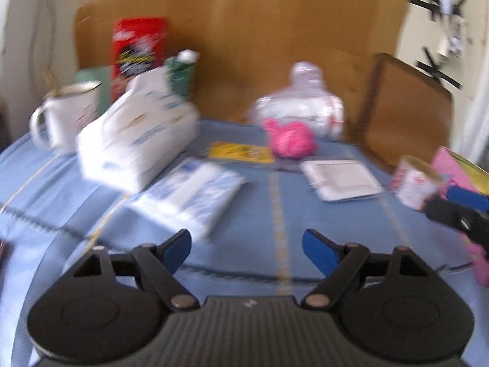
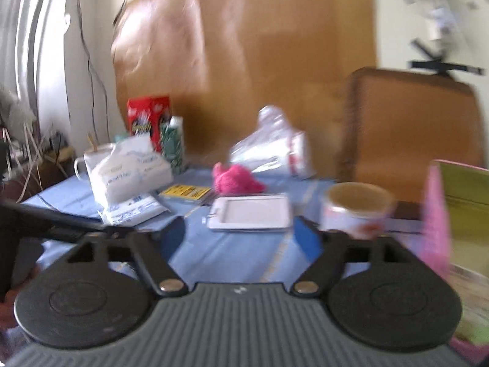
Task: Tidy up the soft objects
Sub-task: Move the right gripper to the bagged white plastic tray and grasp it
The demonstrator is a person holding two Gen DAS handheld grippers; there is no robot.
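Above the blue cloth (image 1: 250, 214) that covers the surface, the left gripper (image 1: 247, 249) hangs with its blue-padded fingers spread wide and nothing between them. Just beyond it on the cloth lies a flat blue-and-white packet (image 1: 189, 195), and behind that packet, touching it, sits a bulky white tissue pack (image 1: 137, 143). A white mug (image 1: 65, 116) stands beside the tissue pack on the side away from the cloth's middle, with a red box (image 1: 139, 52) and a green carton (image 1: 181, 73) upright behind the pack.

The right gripper (image 2: 240, 240) is likewise spread and holds nothing; its tips also show at the edge of the left wrist view. Just past its fingers lies a flat white-framed tablet (image 2: 252, 212), and a short cup with a brown inside (image 2: 356, 208) stands right beside the tablet. A pink knitted soft thing (image 2: 235, 179) rests on the cloth behind the tablet, close to it. A yellow card (image 2: 186, 192) lies between the tissue pack and the knitted thing. A clear plastic bag (image 2: 272, 146) stands behind the knitted thing, against brown paper (image 2: 244, 46) on the wall. A brown board (image 2: 412, 131) leans behind the cup, and a pink-and-yellow book (image 2: 458, 214) stands on the cup's far side. Both views are blurred.
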